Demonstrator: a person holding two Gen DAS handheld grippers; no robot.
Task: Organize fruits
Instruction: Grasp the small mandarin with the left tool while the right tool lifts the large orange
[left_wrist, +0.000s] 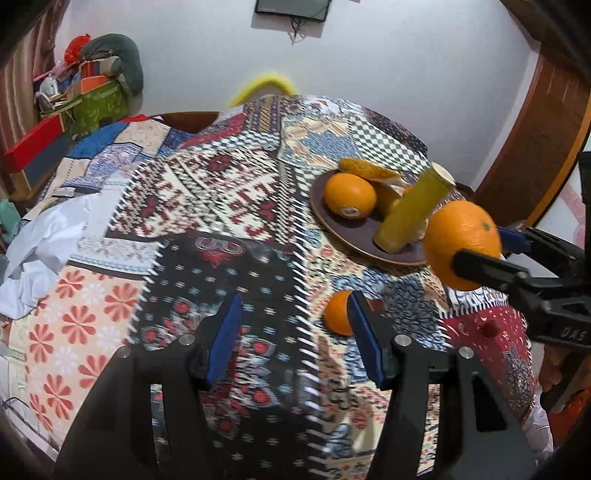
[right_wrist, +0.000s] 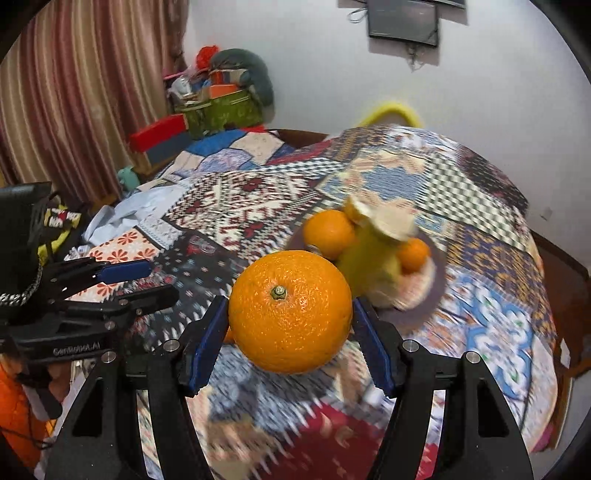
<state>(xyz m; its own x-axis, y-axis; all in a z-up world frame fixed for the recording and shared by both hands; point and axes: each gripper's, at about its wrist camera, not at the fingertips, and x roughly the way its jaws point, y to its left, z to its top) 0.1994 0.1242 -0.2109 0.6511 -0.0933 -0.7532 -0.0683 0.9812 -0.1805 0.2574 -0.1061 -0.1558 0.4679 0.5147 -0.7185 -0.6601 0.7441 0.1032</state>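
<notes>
My right gripper (right_wrist: 290, 325) is shut on a large orange (right_wrist: 290, 312) and holds it above the patchwork cloth, near the front rim of a brown plate (left_wrist: 332, 221). The held orange also shows at the right in the left wrist view (left_wrist: 461, 243). The plate holds an orange with a sticker (left_wrist: 349, 195), a yellow-green stalk piece (left_wrist: 410, 210) and a yellow fruit piece (left_wrist: 369, 171). A smaller orange (left_wrist: 338, 312) lies on the cloth before the plate. My left gripper (left_wrist: 293, 325) is open and empty, low over the cloth, left of that orange.
The patchwork cloth (left_wrist: 207, 206) covers the whole table. White paper or cloth (left_wrist: 40, 254) lies at the left edge. Boxes and clutter (left_wrist: 88, 96) stand at the far left. A wooden frame (left_wrist: 535, 140) is at the right.
</notes>
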